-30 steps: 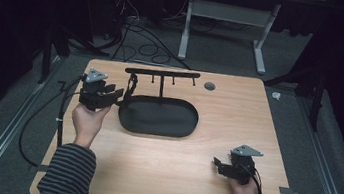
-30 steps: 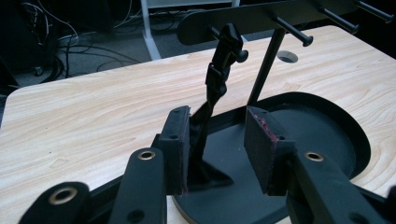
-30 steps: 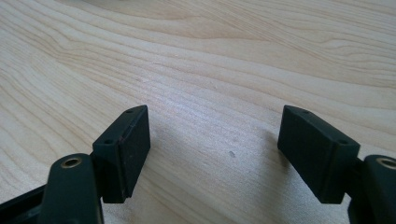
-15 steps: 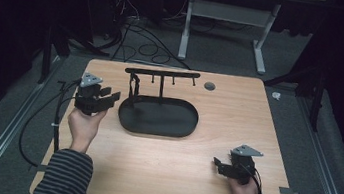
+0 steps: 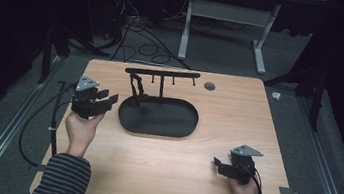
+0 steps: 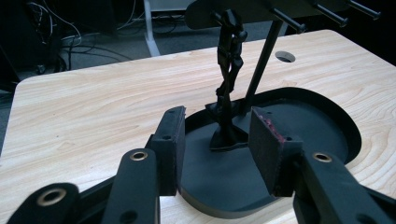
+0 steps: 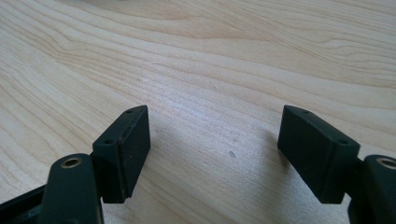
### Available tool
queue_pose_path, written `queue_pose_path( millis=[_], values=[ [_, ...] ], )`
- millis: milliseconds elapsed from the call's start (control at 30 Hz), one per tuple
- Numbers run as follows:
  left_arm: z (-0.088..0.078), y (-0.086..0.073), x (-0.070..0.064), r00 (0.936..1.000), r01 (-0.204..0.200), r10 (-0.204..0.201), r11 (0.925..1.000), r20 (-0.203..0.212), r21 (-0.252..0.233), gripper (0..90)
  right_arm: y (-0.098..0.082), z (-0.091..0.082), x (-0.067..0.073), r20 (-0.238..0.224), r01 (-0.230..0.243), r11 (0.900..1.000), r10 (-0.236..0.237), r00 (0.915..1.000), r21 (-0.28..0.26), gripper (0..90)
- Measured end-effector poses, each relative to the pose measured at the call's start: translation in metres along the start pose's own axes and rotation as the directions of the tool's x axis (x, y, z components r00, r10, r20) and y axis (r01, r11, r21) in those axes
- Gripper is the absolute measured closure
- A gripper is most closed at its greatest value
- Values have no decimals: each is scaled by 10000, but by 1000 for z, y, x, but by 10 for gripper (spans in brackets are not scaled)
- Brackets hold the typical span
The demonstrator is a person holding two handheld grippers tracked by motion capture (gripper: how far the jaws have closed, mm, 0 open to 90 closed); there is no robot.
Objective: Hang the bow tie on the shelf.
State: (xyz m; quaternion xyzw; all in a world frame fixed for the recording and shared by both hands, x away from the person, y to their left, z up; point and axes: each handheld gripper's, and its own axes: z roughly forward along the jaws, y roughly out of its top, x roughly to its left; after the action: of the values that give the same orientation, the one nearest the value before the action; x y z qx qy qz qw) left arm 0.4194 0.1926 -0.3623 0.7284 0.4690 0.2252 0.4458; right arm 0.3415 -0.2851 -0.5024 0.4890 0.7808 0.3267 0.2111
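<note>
We log the left gripper (image 5: 103, 97): jaws parted, empty, beside the black tray (image 5: 175, 130). Right gripper (image 5: 217, 163): jaws wide, empty, over bare table (image 5: 267, 124).

Dim room, grey carpet (image 5: 224, 66), seemingly white desk frame (image 5: 226, 31) behind.

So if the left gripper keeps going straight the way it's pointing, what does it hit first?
Probably the thin black dangling strap hanging from the rack over the black oval tray; it sits centred between the open left gripper jaws, though depth is unclear.
</note>
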Motion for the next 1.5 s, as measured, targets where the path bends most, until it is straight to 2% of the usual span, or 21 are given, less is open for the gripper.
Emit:
queue_pose_path(
  millis=[200, 233, 300, 733, 867, 967, 1500],
  values=[
    [-5, -3, 0, 10000, -7, 7, 10000, -14, -59, 564, 0, 0, 0, 11, 5, 10000, -5, 10000, -13, 266],
    [-5, -4, 0, 9998, -168, 167, 9998, -89, -105, 563, 0, 0, 0, 12, 3, 10000, -3, 10000, -12, 266],
    [-6, -4, -1, 9996, -236, 235, 9997, -151, -93, 560, 0, 0, 0, 13, 4, 10000, -4, 10000, -12, 266],
    [-15, -14, -3, 9999, -88, 87, 9999, -126, -86, 553, 0, 0, 0, 17, 11, 10000, -11, 10000, -12, 266],
    [-17, -17, -2, 9997, -178, 176, 9997, -165, -150, 552, 0, 0, 0, 16, 13, 10000, -13, 10000, -12, 266],
    [-20, -19, -3, 9999, -58, 57, 9999, -113, -139, 552, 0, 0, 0, 17, 12, 10000, -12, 10000, -10, 266],
    [-21, -32, -5, 10000, 96, -96, 9999, 11, -100, 550, 0, 0, 0, 17, 10, 10000, -10, 10000, -9, 266]
  ],
)
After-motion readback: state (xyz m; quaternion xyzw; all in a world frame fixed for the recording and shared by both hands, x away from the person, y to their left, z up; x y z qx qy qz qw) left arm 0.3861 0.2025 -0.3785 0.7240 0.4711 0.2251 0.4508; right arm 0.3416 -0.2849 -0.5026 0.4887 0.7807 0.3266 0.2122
